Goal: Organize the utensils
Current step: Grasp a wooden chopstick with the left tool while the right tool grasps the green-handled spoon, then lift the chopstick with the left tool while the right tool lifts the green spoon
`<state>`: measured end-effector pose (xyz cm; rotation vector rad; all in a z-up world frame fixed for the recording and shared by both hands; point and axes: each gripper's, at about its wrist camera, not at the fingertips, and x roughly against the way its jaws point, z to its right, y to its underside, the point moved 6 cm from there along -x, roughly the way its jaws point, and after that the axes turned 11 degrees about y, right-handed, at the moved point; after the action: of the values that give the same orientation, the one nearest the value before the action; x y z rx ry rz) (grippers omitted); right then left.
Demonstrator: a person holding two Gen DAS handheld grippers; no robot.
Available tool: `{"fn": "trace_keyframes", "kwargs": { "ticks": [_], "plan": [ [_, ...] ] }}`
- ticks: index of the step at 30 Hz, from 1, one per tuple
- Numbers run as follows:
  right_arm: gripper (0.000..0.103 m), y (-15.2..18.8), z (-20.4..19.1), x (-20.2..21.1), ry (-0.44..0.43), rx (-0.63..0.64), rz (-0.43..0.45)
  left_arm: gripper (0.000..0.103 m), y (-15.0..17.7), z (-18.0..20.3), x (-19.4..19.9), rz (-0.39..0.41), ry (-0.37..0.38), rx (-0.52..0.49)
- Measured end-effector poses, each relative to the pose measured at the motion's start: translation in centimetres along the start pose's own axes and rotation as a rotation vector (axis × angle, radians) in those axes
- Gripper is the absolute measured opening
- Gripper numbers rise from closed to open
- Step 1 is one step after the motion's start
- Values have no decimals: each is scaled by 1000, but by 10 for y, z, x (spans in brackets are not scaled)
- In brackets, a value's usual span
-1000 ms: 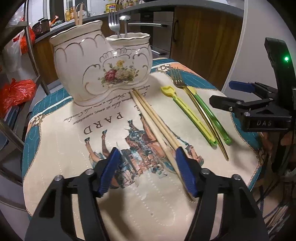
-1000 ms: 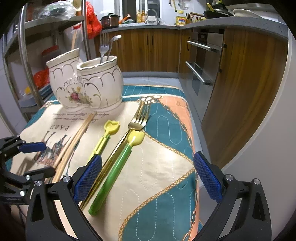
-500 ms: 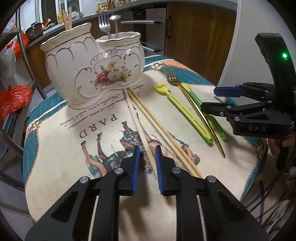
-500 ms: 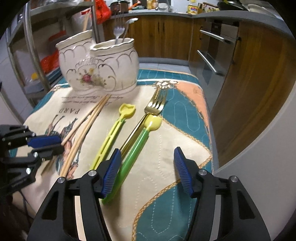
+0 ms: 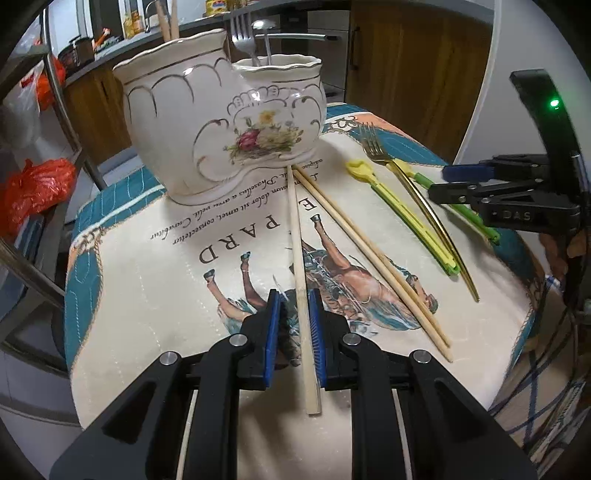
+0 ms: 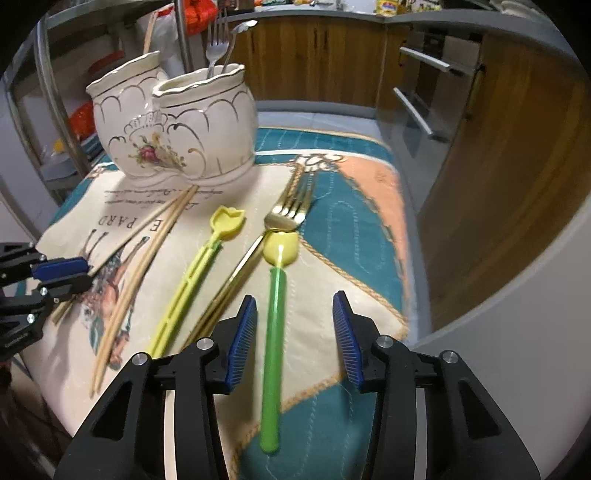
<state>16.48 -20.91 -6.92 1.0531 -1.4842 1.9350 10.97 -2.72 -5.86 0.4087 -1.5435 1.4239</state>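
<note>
A white ceramic two-pot holder (image 5: 221, 122) stands at the far end of the bench's printed cloth (image 5: 155, 280). Its taller pot holds wooden chopsticks (image 5: 166, 18); the lower pot holds a steel fork (image 6: 216, 40) and a spoon (image 6: 240, 29).

The left hand-held gripper (image 5: 295, 321) is nearly closed around a single chopstick (image 5: 297, 240); whether the pads grip it cannot be told. Two more chopsticks (image 5: 369, 254) lie just beside it.

The right hand-held gripper (image 6: 293, 332) is wide open, straddling the green-handled spoon (image 6: 275, 332) without touching it. Beside that lie a gold fork (image 6: 280, 221) and a yellow-green utensil (image 6: 195, 273).
</note>
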Motion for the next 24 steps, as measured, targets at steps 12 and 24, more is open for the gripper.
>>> {"fn": "trace_keyframes", "kwargs": {
  "ticks": [12,24],
  "plan": [
    [10,-9,5,-6,-21,-40,21,6,-6,-11,-4,25,37,44],
    [10,-14,12,39,-48,-65,163,5,-5,-21,19,27,52,14]
  ]
}}
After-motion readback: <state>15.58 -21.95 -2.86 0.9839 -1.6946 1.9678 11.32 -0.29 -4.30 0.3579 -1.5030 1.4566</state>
